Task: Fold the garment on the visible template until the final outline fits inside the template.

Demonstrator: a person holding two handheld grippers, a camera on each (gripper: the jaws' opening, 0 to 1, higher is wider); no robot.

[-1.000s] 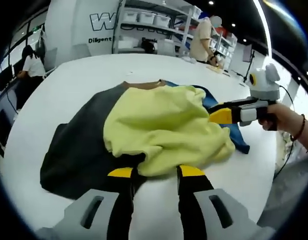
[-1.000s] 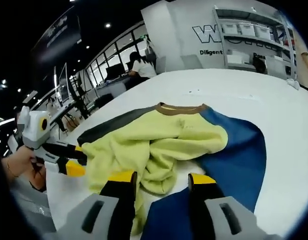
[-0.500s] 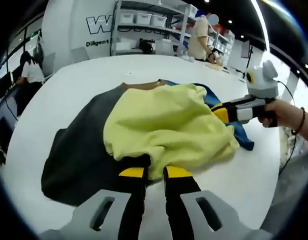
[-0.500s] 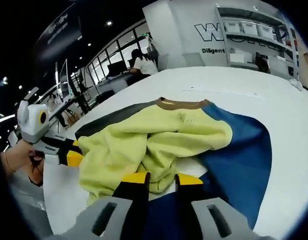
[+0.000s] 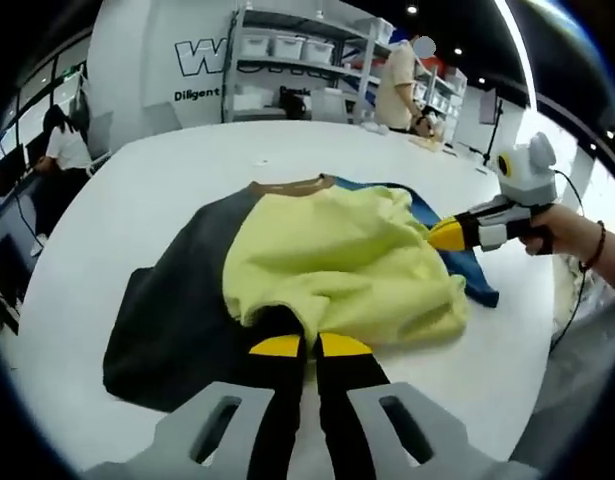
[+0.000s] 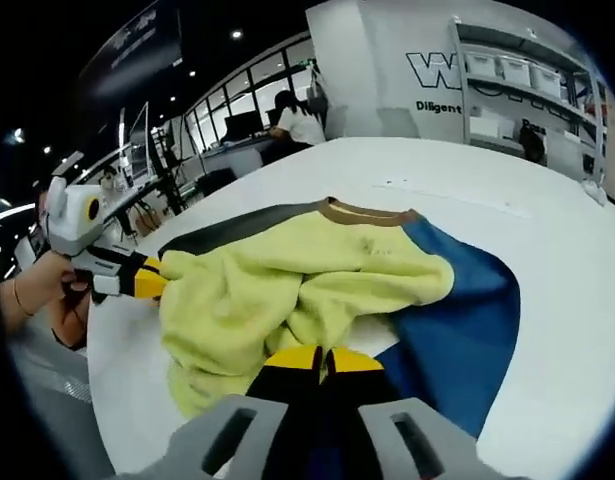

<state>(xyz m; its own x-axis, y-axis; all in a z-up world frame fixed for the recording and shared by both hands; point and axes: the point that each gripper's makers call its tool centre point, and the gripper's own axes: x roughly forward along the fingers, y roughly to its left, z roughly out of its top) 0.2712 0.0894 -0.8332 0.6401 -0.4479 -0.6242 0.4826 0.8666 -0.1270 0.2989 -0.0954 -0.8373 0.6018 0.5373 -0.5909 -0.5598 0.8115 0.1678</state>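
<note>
A garment with a bunched yellow body (image 5: pixel 337 260), a dark grey left side (image 5: pixel 177 310), a blue right side and a brown collar lies on the white table (image 5: pixel 187 170). My left gripper (image 5: pixel 309 346) is shut on its near hem, where yellow meets dark grey. From the right, my right gripper (image 5: pixel 449 235) reaches the yellow and blue edge. In the right gripper view the garment (image 6: pixel 317 270) spreads ahead, and my right gripper (image 6: pixel 325 358) is shut on its edge where yellow fabric meets blue (image 6: pixel 457 330). At the far left my left gripper (image 6: pixel 149 284) touches the yellow fabric.
Bare white tabletop surrounds the garment, with the table's edge close on the right (image 5: pixel 547 330). A person's hand (image 5: pixel 562 235) holds the right gripper. Shelves with bins (image 5: pixel 287 60) stand behind. One person stands at the back (image 5: pixel 397 85), another sits at a desk (image 5: pixel 62 135).
Both grippers stood open a second ago. Their jaws have narrowed and are now shut on the garment's edges. The yellow fabric has shifted slightly.
</note>
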